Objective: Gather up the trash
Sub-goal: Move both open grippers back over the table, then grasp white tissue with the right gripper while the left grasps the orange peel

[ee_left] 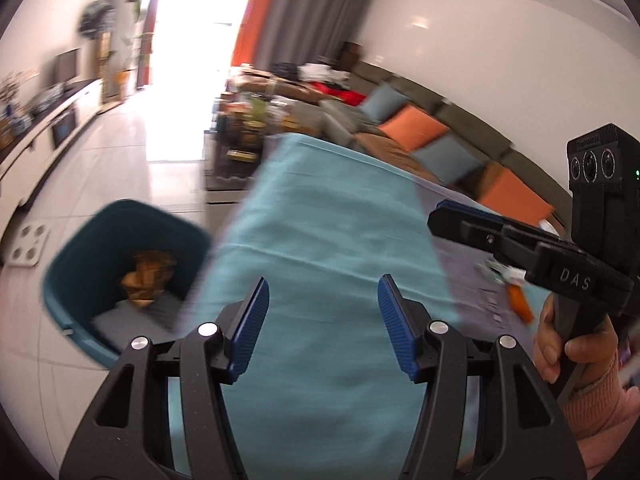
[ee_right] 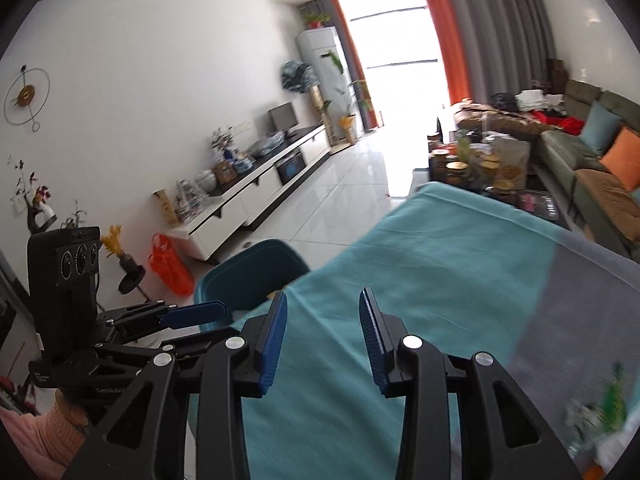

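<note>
My left gripper (ee_left: 323, 322) is open and empty above the teal tablecloth (ee_left: 320, 248). A dark teal trash bin (ee_left: 80, 280) stands on the floor left of the table, with brown crumpled trash (ee_left: 146, 276) inside. My right gripper (ee_right: 323, 334) is open and empty over the same cloth (ee_right: 420, 264); it also shows in the left wrist view (ee_left: 460, 220) at the right. Small trash pieces, white and orange (ee_left: 516, 292), lie on the grey part of the table; blurred green and white bits (ee_right: 600, 412) show in the right wrist view. The bin (ee_right: 248, 276) is left of the table there.
A cluttered coffee table (ee_right: 480, 168) stands beyond the table. A sofa with cushions (ee_right: 600, 160) runs along the right. A white TV cabinet (ee_right: 260, 192) lines the left wall. An orange plastic bag (ee_right: 168, 264) sits on the floor.
</note>
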The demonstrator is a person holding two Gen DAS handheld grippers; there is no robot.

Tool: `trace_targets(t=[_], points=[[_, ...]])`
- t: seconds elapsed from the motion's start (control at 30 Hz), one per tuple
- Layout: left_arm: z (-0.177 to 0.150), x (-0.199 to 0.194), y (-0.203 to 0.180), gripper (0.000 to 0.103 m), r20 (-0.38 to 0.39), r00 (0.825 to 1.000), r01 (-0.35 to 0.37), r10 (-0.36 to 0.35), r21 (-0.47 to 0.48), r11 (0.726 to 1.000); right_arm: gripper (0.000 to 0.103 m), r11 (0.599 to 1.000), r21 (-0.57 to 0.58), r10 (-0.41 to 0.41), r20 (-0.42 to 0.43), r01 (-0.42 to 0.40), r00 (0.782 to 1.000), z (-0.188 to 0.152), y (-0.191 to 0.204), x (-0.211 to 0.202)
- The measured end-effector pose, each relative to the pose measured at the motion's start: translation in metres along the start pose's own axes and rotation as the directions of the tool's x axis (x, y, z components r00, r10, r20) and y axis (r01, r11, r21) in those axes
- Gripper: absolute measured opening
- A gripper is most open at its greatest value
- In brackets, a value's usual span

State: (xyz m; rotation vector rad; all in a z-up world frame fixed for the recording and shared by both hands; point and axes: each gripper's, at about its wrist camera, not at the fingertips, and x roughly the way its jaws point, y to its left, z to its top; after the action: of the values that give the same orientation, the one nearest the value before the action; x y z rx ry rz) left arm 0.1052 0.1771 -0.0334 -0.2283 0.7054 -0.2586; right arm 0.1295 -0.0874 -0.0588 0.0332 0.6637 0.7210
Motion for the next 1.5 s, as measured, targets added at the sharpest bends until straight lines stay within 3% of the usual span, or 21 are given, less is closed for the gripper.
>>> trace_targets(t=[0.13, 0.27, 0.5, 0.63, 0.93, 1.3, 1.37, 1.4, 1.43, 1.5], points=[[-0.008, 0.02, -0.05, 0.056, -0.041, 0.996, 0.086, -0.084, 0.065, 0.994, 0.035, 0.995, 0.051, -0.093, 0.032, 0.091, 0.995, -0.018, -0.035, -0.043], [-0.013, 0.039, -0.1, 0.056, -0.085, 0.982, 0.177, -0.167, 0.128, 0.976, 0.035, 0.974, 0.105, -0.208, 0.051, 0.202, 0.977, -0.042, -0.067, -0.083], [-0.028, 0.073, -0.182, 0.056, -0.191, 0.948, 0.294, -0.254, 0.226, 0.929, 0.041, 0.896, 0.243, -0.394, 0.052, 0.371, 0.918, -0.085, -0.127, -0.141], [-0.038, 0.093, -0.217, 0.056, -0.249, 0.93, 0.333, -0.27, 0.263, 0.905, 0.041, 0.856, 0.306, -0.447, 0.034, 0.416, 0.894, -0.102, -0.149, -0.156], [-0.05, 0.139, -0.274, 0.054, -0.341, 0.901, 0.371, -0.268, 0.284, 0.884, 0.045, 0.864, 0.303, -0.423, 0.003, 0.402, 0.906, -0.114, -0.164, -0.142], [-0.047, 0.179, -0.282, 0.049, -0.381, 0.893, 0.341, -0.239, 0.229, 0.912, 0.044, 0.883, 0.274, -0.386, -0.041, 0.382, 0.922, -0.108, -0.176, -0.12], [-0.046, 0.181, -0.282, 0.049, -0.386, 0.892, 0.34, -0.236, 0.229, 0.912, 0.037, 0.885, 0.281, -0.374, -0.048, 0.372, 0.926, -0.109, -0.18, -0.118], [-0.046, 0.182, -0.283, 0.049, -0.387, 0.892, 0.339, -0.234, 0.23, 0.912, 0.022, 0.887, 0.292, -0.358, -0.053, 0.357, 0.932, -0.11, -0.182, -0.118], [-0.046, 0.184, -0.284, 0.049, -0.388, 0.892, 0.338, -0.233, 0.23, 0.912, 0.016, 0.889, 0.298, -0.348, -0.057, 0.349, 0.936, -0.11, -0.184, -0.118], [-0.045, 0.187, -0.285, 0.048, -0.392, 0.891, 0.337, -0.231, 0.228, 0.913, 0.014, 0.887, 0.311, -0.345, -0.046, 0.342, 0.938, -0.112, -0.186, -0.121]])
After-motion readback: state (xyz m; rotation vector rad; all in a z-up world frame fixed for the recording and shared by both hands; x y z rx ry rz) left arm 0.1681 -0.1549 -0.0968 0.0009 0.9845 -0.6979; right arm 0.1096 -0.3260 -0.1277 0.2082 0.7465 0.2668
